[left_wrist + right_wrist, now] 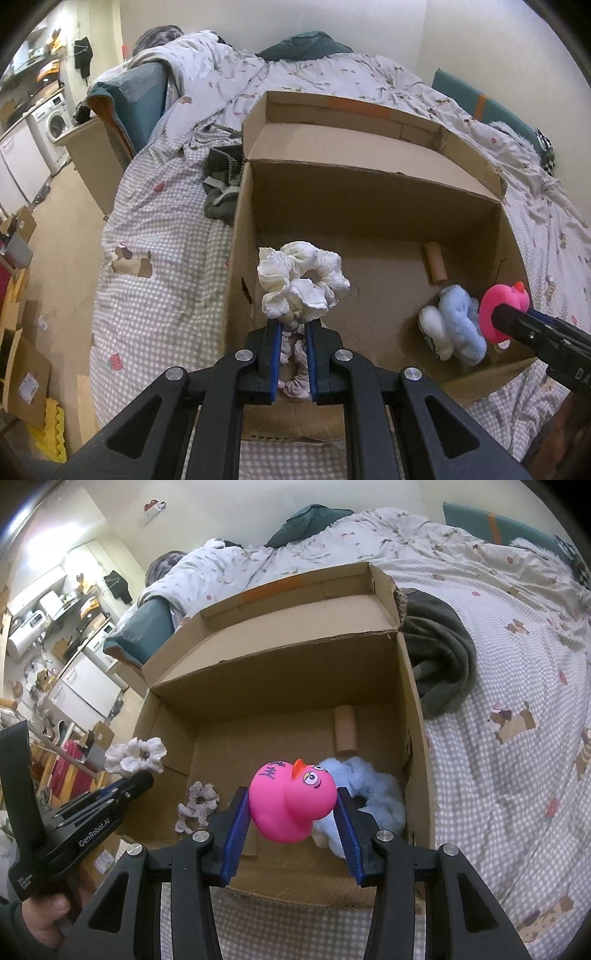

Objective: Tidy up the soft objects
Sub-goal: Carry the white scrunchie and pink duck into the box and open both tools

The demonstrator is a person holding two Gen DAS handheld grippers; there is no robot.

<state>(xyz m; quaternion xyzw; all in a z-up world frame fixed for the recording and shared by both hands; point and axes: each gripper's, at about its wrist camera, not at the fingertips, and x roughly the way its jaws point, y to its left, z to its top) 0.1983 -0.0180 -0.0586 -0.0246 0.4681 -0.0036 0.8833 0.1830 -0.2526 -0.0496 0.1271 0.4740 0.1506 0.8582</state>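
You were mid-drop: your left hand-held gripper (291, 325) pinched the white scrunchie (303, 282) and your right hand-held gripper (291, 812) squeezed the pink duck (291, 801), both above the cardboard box (369, 192) ahead; next, lower and release.

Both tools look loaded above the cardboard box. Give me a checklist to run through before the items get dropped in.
1. Left tool grips white scrunchie: ok.
2. Right tool grips pink rubber duck: ok.
3. Cardboard box open, flaps up: ok.
4. Scrunchie over the box interior: ok.
5. Bare floor under duck: cannot tell; blue fluffy item lies close behind.
6. Tools apart from each other: ok.
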